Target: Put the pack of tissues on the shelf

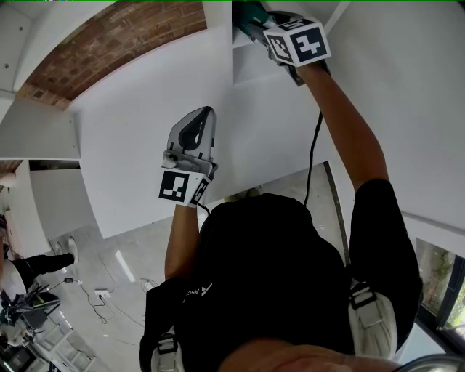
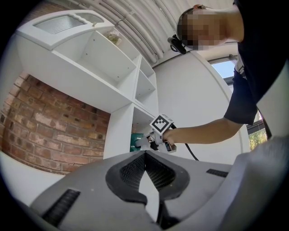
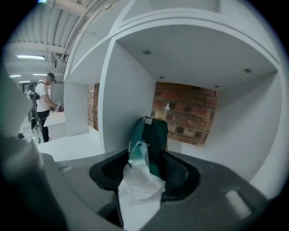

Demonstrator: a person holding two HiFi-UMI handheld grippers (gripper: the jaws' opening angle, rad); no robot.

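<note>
The pack of tissues (image 3: 151, 135) is dark green, with crumpled white wrap hanging from its near end. My right gripper (image 3: 148, 153) is shut on it and holds it up inside a compartment of the white shelf unit (image 3: 119, 85) that has a brick back. In the head view the right gripper (image 1: 251, 27) reaches up at the top into the shelf opening (image 1: 243, 62), with the green pack (image 1: 247, 18) at its tip. The left gripper view shows the same pack (image 2: 135, 140) at the shelf's lower compartment. My left gripper (image 1: 203, 115) hangs lower, in front of the white side panel, jaws shut and empty.
The shelf unit (image 2: 113, 72) has several compartments above, one holding a small object (image 2: 114, 39). A brick wall (image 2: 49, 126) lies left of it. A person (image 3: 44, 101) stands at a white table far left. Cables lie on the floor (image 1: 102, 294).
</note>
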